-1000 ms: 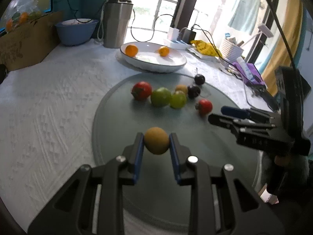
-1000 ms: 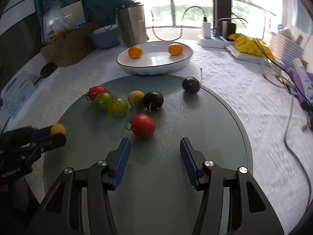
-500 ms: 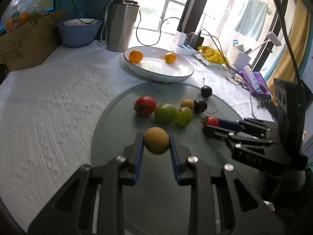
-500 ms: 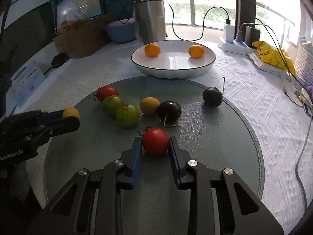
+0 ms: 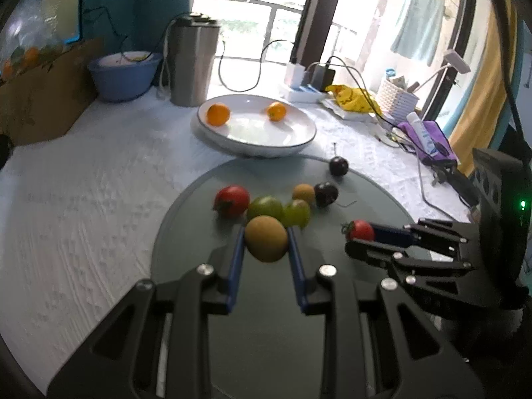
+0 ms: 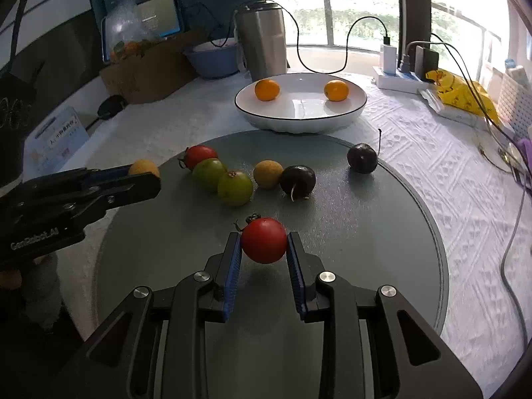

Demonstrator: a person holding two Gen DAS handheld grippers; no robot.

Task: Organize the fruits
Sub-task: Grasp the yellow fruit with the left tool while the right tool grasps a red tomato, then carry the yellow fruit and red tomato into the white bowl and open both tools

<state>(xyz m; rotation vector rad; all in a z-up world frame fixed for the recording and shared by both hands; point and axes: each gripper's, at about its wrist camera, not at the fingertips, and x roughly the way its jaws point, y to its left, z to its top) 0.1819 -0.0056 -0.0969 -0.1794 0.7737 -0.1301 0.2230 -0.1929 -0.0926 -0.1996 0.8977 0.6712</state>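
Left gripper clamps tan fruit — right gripper clamps red tomato.

Each camera sits just behind its own fingers, angled down and forward across the round mat toward the plate and window. The left wrist view looks from the mat's left side, the right wrist view from nearer its middle. Both share the mat, plate and the loose fruit, and each sees the other gripper at its edge.
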